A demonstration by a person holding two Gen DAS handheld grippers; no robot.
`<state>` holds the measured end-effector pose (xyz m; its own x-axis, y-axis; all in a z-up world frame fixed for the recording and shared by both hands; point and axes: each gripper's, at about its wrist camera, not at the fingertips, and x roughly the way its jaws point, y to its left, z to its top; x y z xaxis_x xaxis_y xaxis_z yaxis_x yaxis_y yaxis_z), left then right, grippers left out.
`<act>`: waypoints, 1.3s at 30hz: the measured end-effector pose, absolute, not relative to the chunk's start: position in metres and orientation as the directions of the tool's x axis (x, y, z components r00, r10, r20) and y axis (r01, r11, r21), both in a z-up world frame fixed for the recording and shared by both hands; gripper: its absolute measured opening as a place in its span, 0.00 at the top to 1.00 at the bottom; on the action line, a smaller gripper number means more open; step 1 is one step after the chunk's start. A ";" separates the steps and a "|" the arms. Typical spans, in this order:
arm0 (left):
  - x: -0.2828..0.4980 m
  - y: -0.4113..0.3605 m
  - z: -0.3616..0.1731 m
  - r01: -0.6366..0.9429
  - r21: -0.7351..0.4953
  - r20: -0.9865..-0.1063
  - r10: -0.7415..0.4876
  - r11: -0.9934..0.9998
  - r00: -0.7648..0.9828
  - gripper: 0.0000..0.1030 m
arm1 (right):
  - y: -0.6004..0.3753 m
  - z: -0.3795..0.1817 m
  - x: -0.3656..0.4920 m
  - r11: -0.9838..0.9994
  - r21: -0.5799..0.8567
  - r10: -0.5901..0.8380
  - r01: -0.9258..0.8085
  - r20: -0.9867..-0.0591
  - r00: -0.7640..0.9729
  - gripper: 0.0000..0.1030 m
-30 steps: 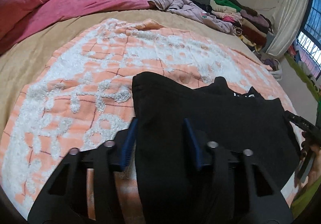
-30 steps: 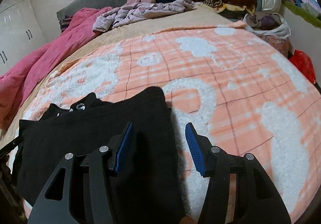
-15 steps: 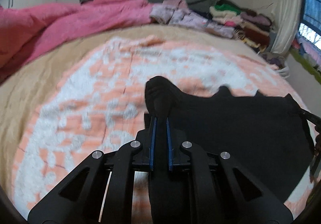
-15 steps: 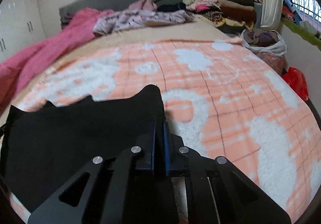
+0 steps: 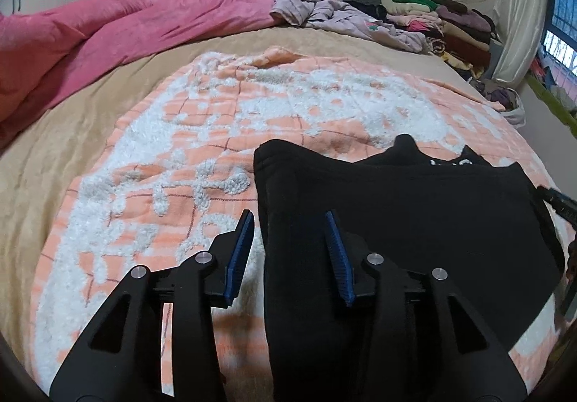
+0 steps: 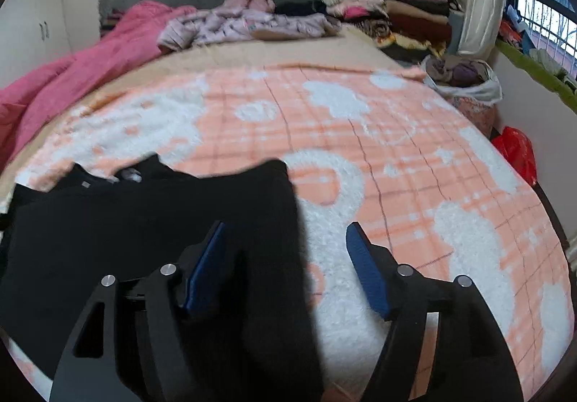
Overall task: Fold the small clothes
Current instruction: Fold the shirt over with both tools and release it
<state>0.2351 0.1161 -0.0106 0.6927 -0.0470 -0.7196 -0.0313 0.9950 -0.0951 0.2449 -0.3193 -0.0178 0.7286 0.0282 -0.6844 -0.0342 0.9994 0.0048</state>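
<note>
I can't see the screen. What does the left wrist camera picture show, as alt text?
A black garment lies folded on an orange and white blanket spread over a bed. The left tool hovers over the garment's left edge, its blue-padded jaws opening and not pressing the cloth. Behind lie a pink quilt and stacked folded clothes.

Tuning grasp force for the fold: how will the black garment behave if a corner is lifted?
Likely floppy: the black garment drapes flat on the orange-and-white blanket with soft rolled edges, so lifted corners would sag. Probably light; it looks thin. The fuzzy blanket may drag on it if pushed, bunching rather than sliding.
</note>
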 end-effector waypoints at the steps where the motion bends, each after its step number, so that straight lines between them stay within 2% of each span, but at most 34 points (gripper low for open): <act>1: 0.233 0.116 -0.009 -0.031 -0.096 -0.719 -0.047 0.995 0.694 0.61 | -0.316 -0.014 0.242 0.999 0.005 0.039 -0.048 -0.677 0.735 0.32; 6: 0.223 0.113 0.000 -0.025 -0.104 -0.711 -0.057 0.994 0.700 0.55 | -0.290 0.000 0.226 0.991 -0.009 0.096 -0.134 -0.656 0.748 0.22; 11: 0.213 0.109 0.006 -0.014 -0.102 -0.712 -0.063 0.995 0.699 0.48 | -0.262 0.001 0.206 0.976 -0.012 0.154 -0.217 -0.666 0.730 0.19; 17: 0.205 0.099 0.005 0.018 -0.094 -0.725 -0.081 0.995 0.684 0.44 | -0.239 -0.012 0.187 0.958 0.010 0.210 -0.286 -0.705 0.678 0.19; 23: 0.204 0.096 -0.025 0.017 -0.062 -0.805 -0.060 0.998 0.591 0.42 | -0.235 -0.045 0.178 0.963 0.019 0.185 -0.270 -0.776 0.603 0.19; 25: 0.202 0.101 -0.037 0.004 -0.106 -0.817 -0.090 0.994 0.569 0.42 | -0.235 -0.045 0.176 0.965 0.022 0.183 -0.261 -0.769 0.612 0.18; 29: 0.195 0.107 -0.028 0.011 -0.132 -0.807 -0.114 0.991 0.580 0.41 | -0.234 -0.037 0.166 0.966 0.027 0.189 -0.256 -0.751 0.633 0.18; 32: 0.190 0.113 -0.013 0.009 -0.103 -0.778 -0.086 0.995 0.623 0.35 | -0.227 -0.030 0.153 0.966 0.034 0.198 -0.256 -0.736 0.648 0.11; 36: 0.187 0.128 -0.001 -0.010 -0.142 -0.763 -0.103 0.990 0.638 0.34 | -0.211 -0.018 0.140 0.958 0.030 0.222 -0.286 -0.708 0.670 0.07; 38: 0.185 0.133 0.005 -0.019 -0.142 -0.755 -0.096 0.990 0.648 0.22 | -0.201 -0.012 0.135 0.952 0.029 0.237 -0.304 -0.695 0.678 0.05; 39: 0.184 0.136 0.008 -0.024 -0.144 -0.751 -0.094 0.989 0.653 0.21 | -0.194 -0.007 0.132 0.947 0.033 0.253 -0.318 -0.686 0.683 0.04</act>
